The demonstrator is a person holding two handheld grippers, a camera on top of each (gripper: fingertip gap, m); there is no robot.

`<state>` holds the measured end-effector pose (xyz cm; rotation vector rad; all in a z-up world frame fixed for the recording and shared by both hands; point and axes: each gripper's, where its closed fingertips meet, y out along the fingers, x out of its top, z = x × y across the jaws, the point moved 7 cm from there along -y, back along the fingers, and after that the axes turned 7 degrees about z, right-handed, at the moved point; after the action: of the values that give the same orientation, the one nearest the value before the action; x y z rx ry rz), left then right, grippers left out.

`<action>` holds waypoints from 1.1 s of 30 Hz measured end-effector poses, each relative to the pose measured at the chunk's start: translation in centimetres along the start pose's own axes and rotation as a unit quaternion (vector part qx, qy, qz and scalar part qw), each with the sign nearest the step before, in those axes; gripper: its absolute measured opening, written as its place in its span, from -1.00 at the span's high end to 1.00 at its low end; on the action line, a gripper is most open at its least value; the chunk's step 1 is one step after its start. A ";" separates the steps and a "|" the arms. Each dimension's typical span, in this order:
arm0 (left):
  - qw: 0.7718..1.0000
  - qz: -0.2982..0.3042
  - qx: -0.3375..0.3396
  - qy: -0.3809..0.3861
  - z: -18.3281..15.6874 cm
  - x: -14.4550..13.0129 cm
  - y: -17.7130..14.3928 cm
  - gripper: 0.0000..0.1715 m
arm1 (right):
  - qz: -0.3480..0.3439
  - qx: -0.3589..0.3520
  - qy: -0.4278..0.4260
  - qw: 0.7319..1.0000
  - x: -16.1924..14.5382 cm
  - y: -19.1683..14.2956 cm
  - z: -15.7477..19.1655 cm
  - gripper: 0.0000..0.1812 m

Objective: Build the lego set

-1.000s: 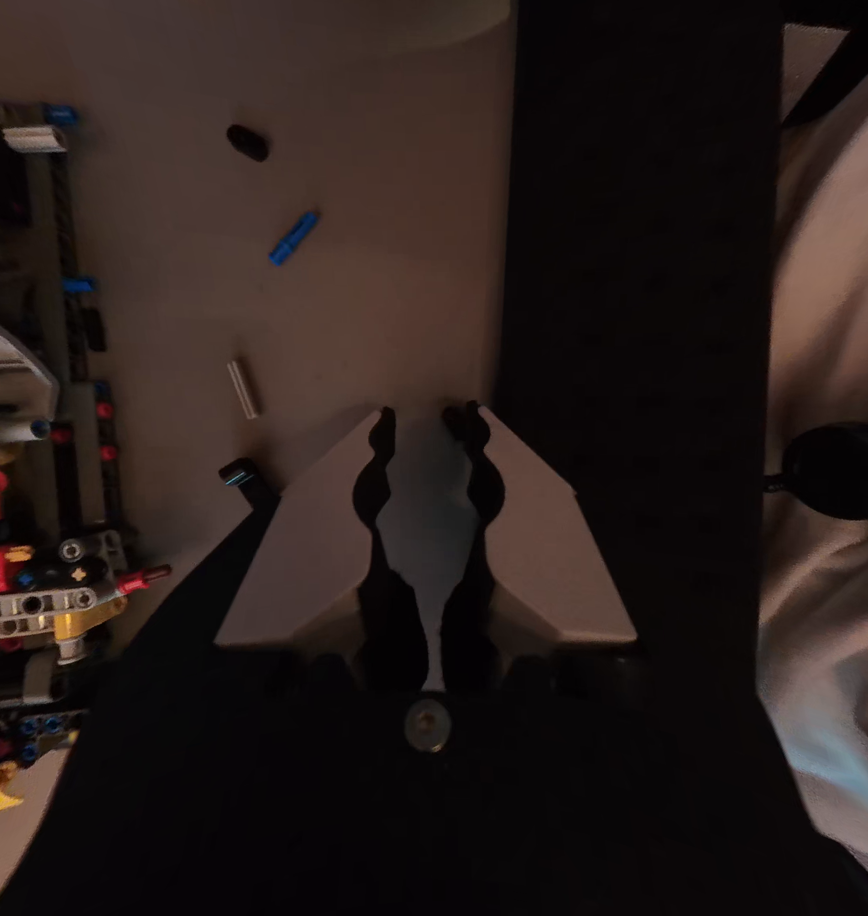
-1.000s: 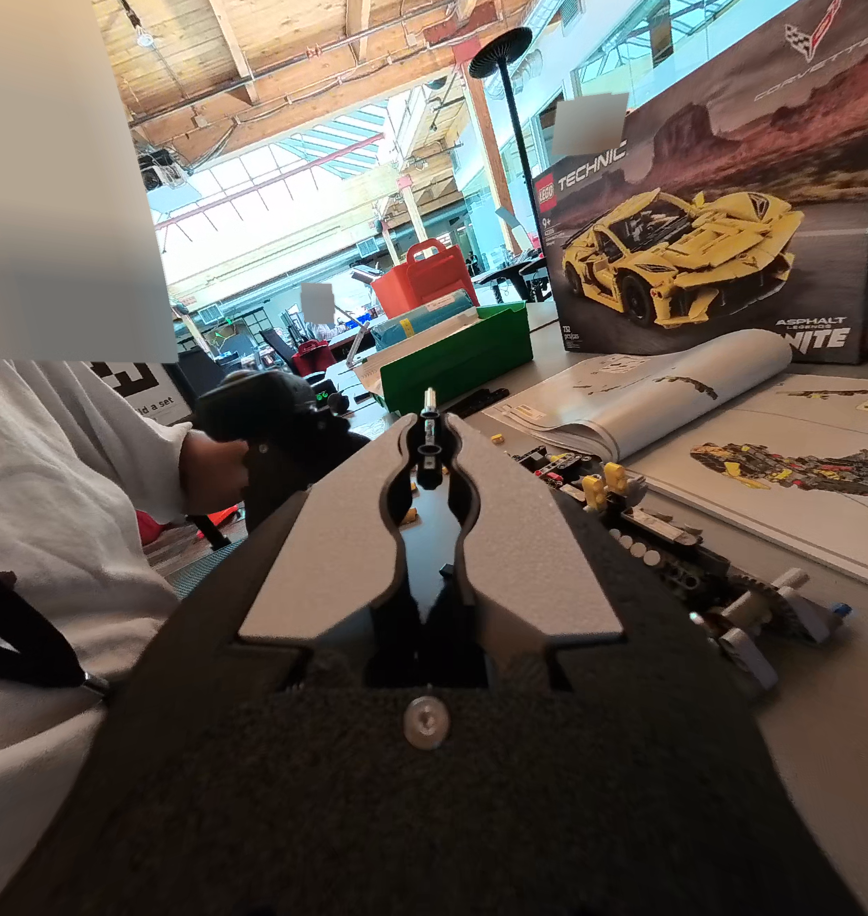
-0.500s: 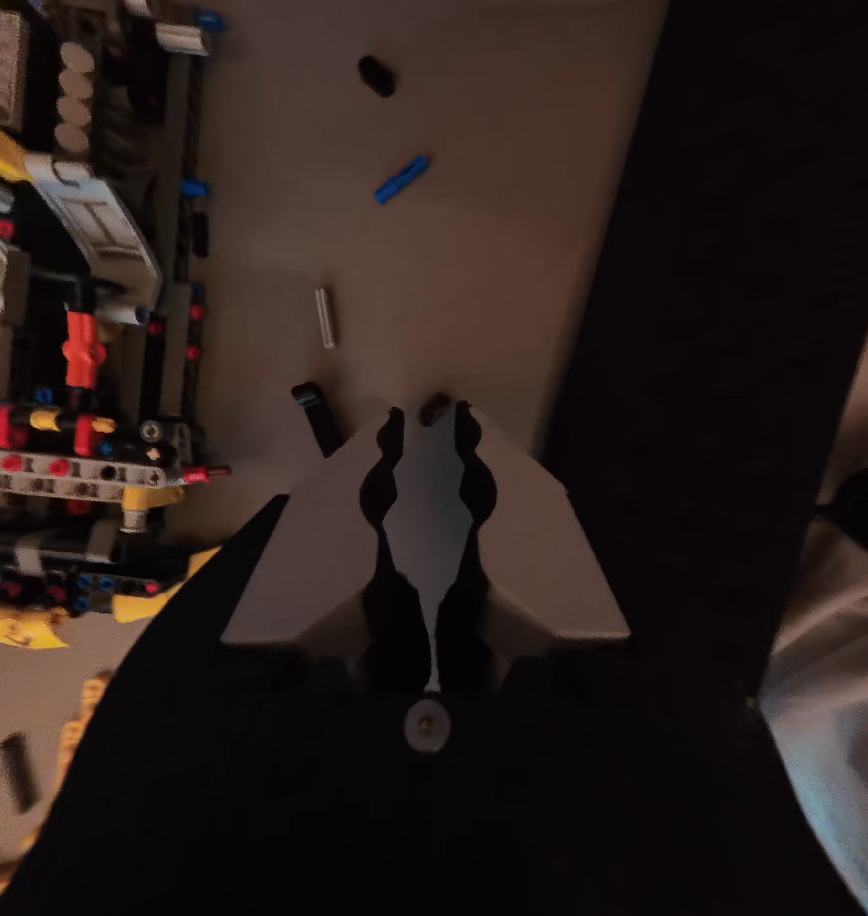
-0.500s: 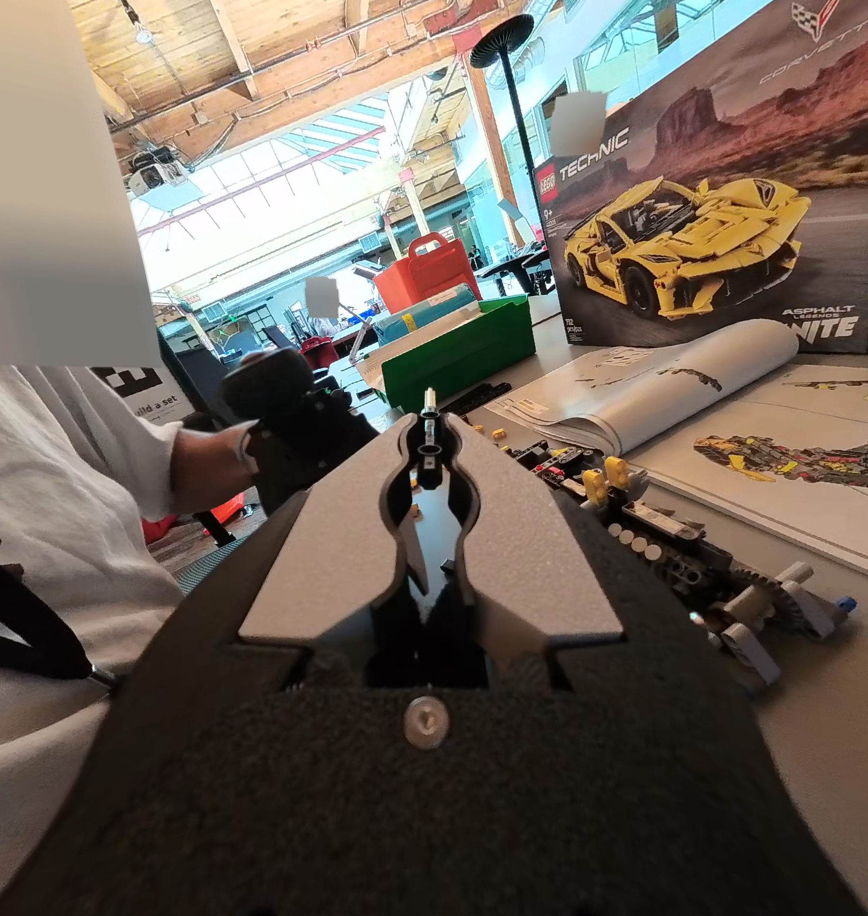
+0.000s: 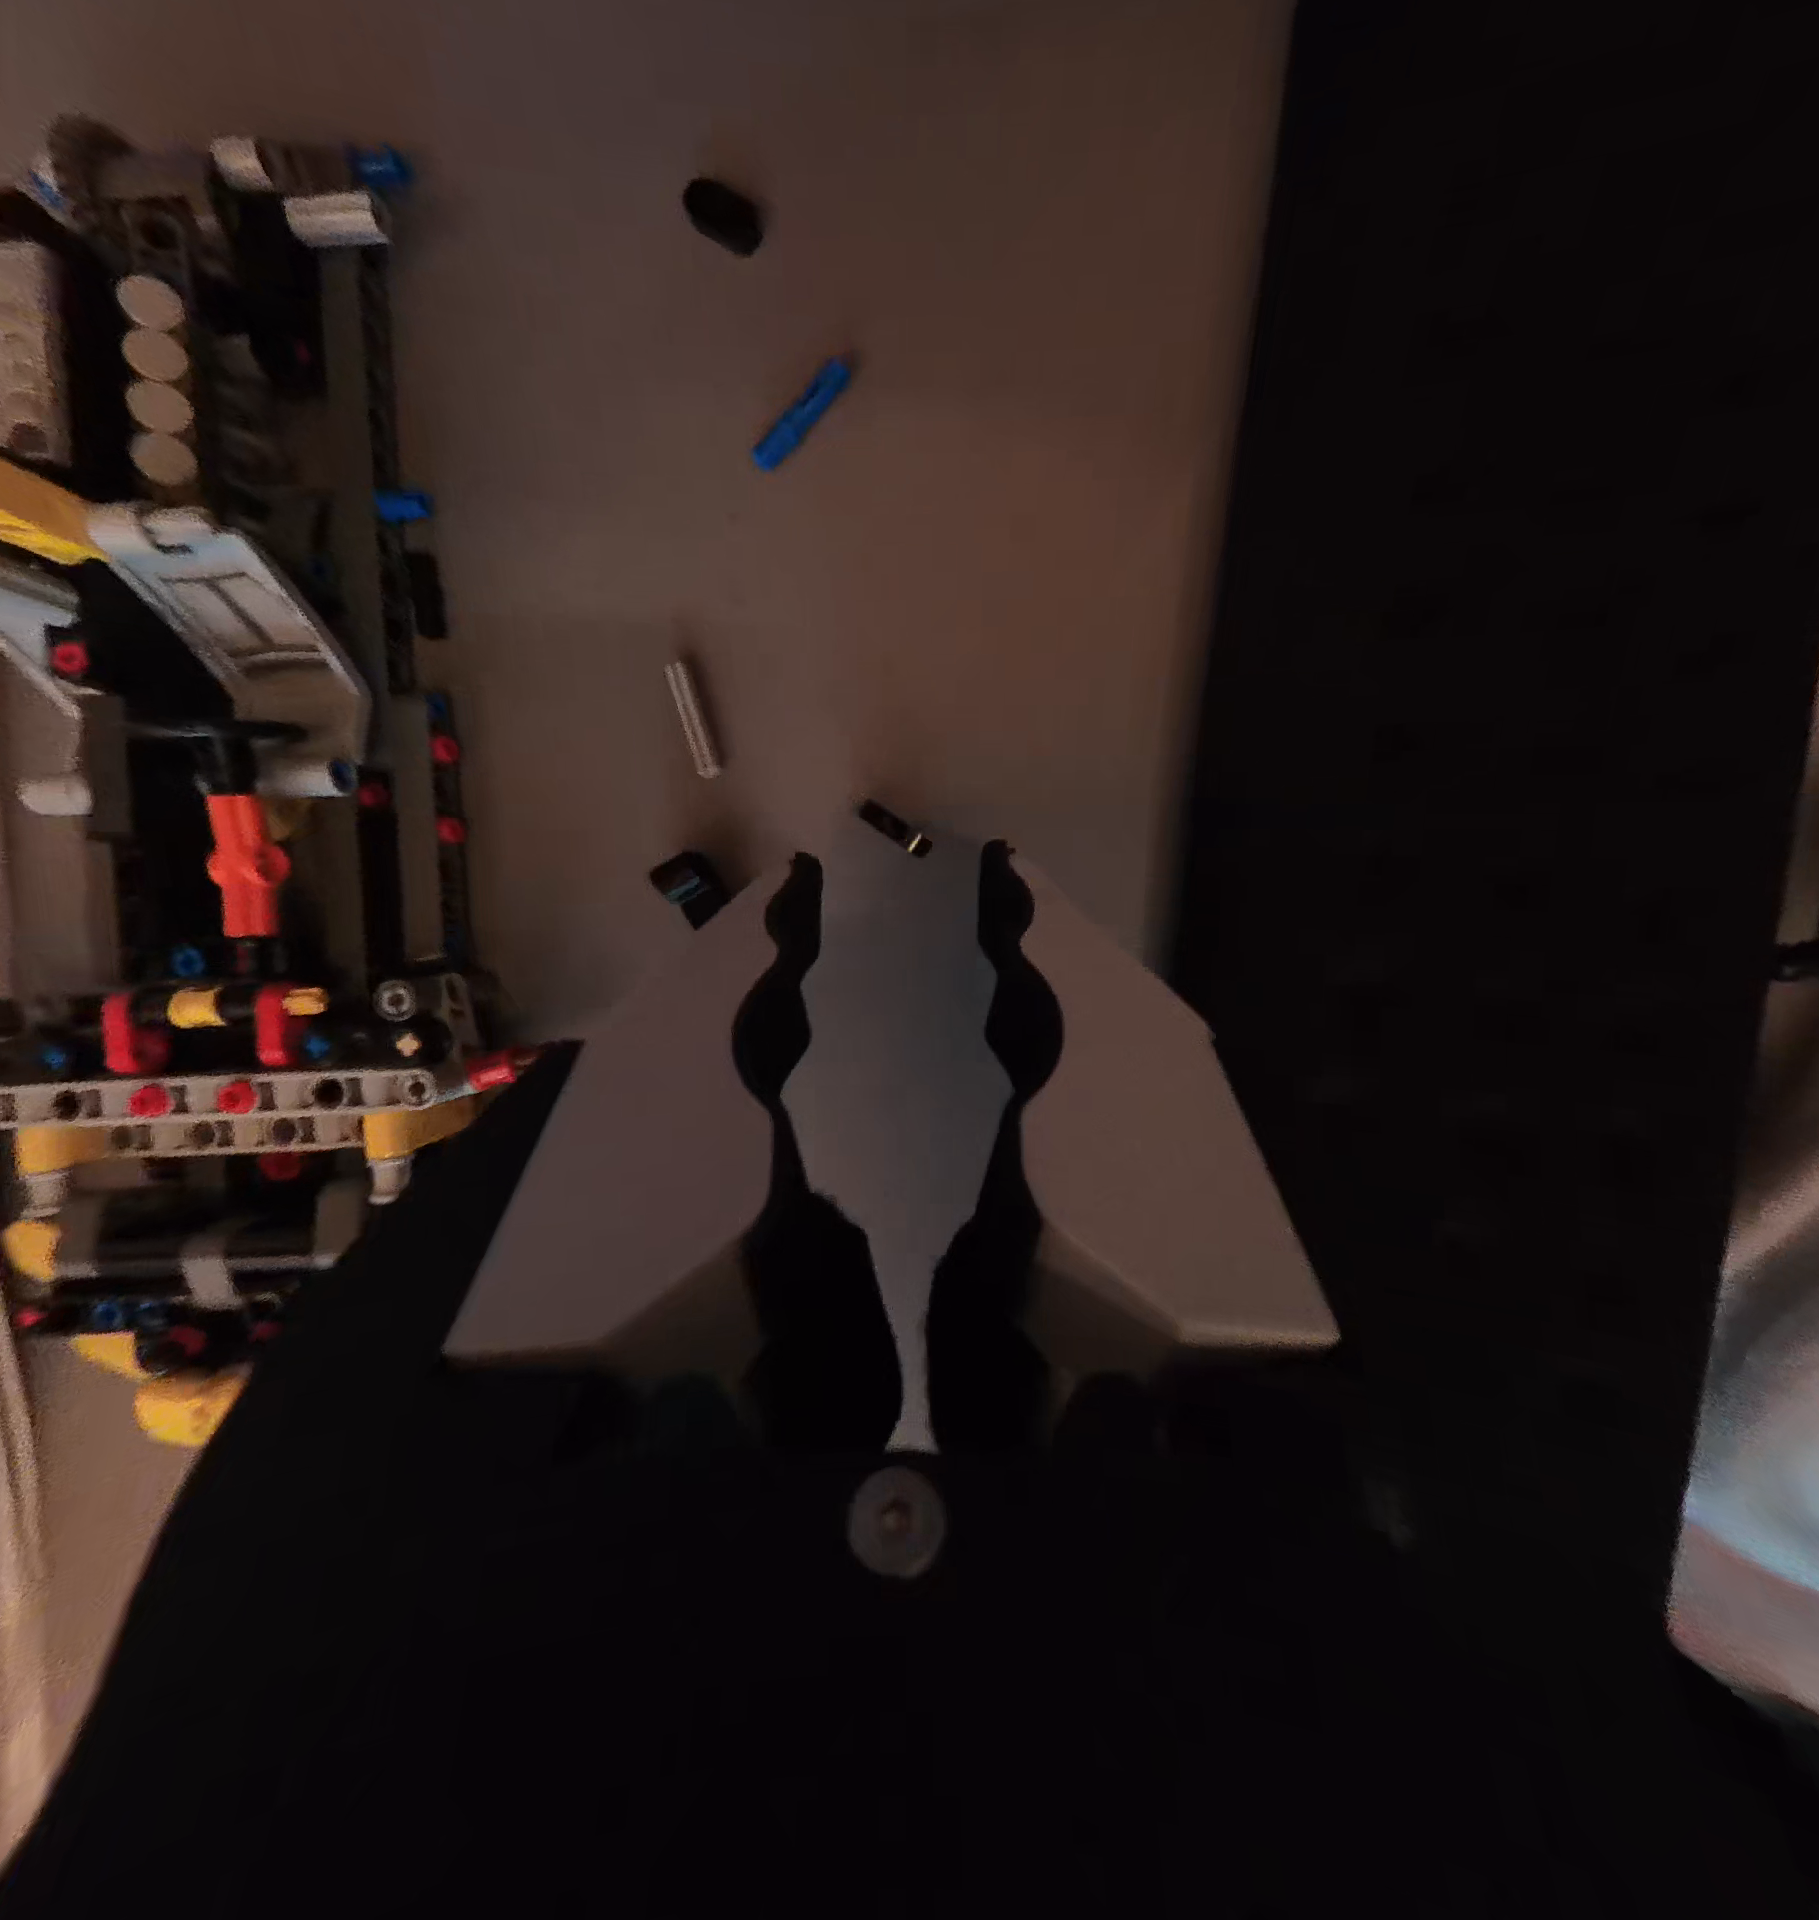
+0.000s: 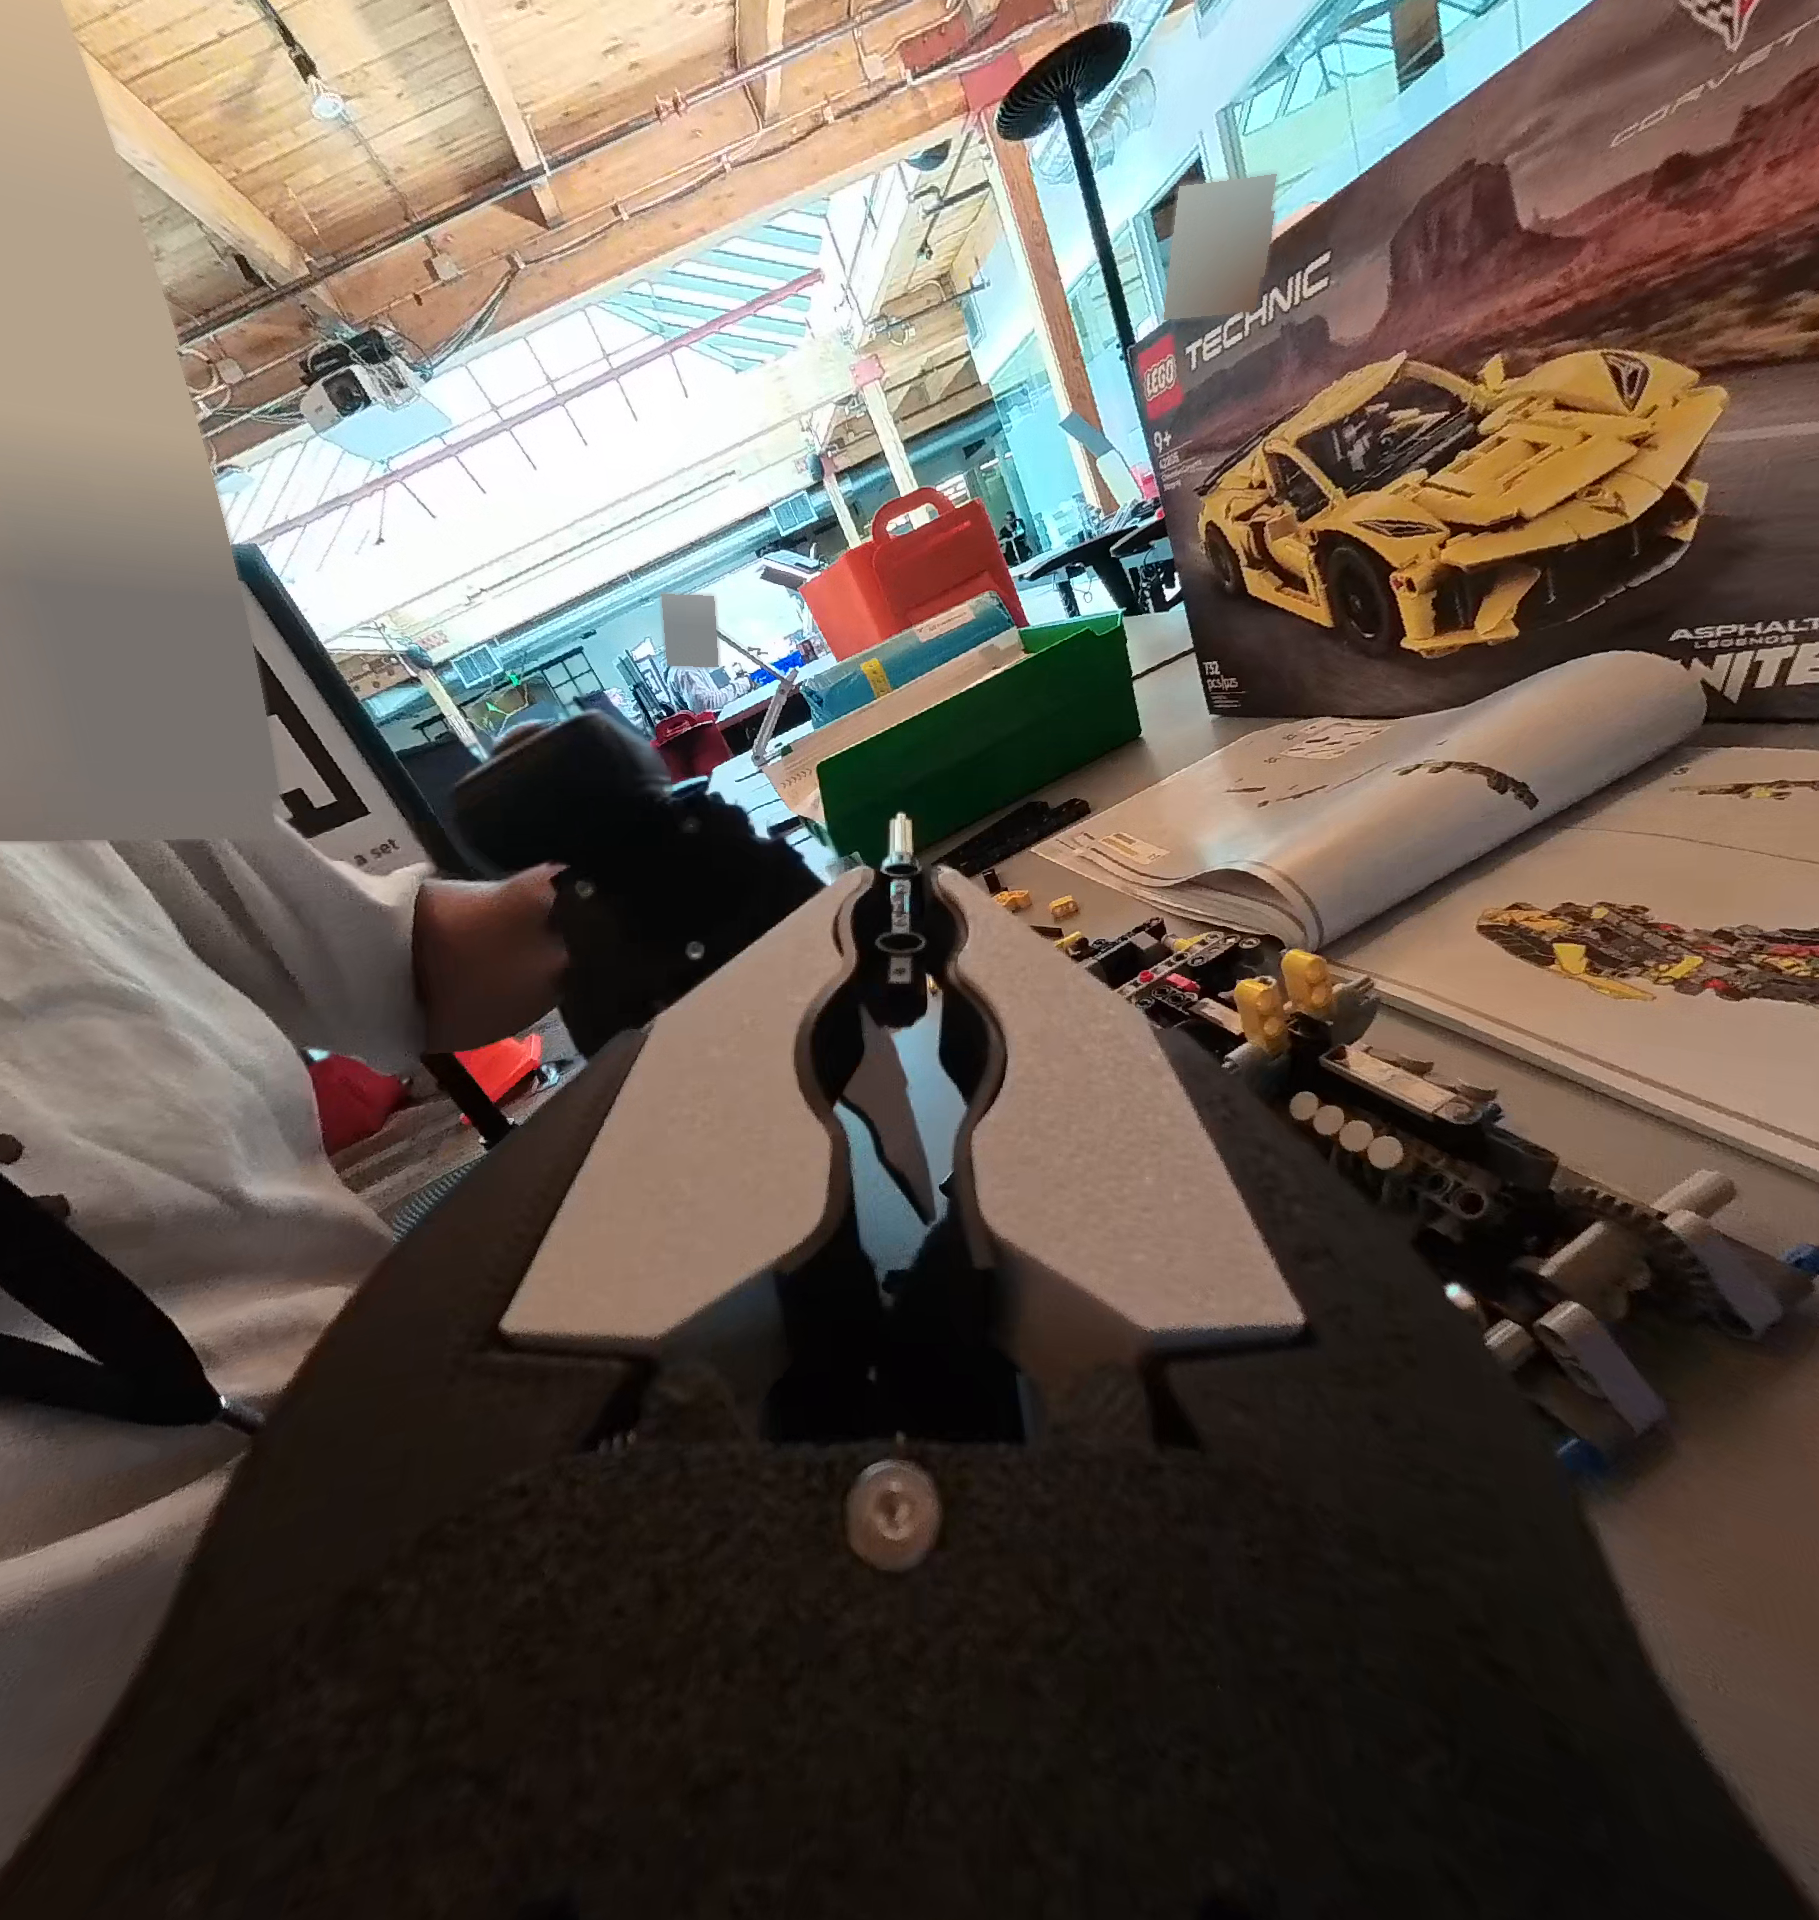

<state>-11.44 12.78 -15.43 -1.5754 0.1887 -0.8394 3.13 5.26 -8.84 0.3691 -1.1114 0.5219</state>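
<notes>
While our left gripper jaws gape above small black pin, right gripper pinching axle piece, pin may skid from closing jaws.

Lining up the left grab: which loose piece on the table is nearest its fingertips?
The small dark pin, just ahead of the open left gripper; the others lie farther.

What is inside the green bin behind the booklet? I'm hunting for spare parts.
Only a blue-and-white packet shows above the green bin rim; the bin's wall hides whatever lies lower inside.
</notes>
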 end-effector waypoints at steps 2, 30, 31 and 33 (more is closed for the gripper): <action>1.000 0.005 -0.017 -0.020 0.3 0.2 0.4 0.68 | 0.001 -0.001 0.001 1.000 0.0 0.0 0.0 0.93; 0.996 -0.020 0.011 -0.090 -0.9 0.9 -0.1 0.88 | 0.010 0.003 0.011 1.000 -0.3 0.1 -0.2 0.94; 0.994 -0.019 0.022 -0.102 -0.6 0.8 -0.3 0.85 | 0.011 0.004 0.011 1.000 -0.3 0.1 -0.2 0.93; 0.993 -0.007 0.037 -0.111 -0.5 0.5 -0.2 0.83 | 0.012 0.004 0.013 1.000 -0.3 0.1 -0.2 0.93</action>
<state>-11.49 12.13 -15.06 -1.5893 -0.0134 -0.6680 3.11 5.39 -9.21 0.3560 -1.0904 0.5519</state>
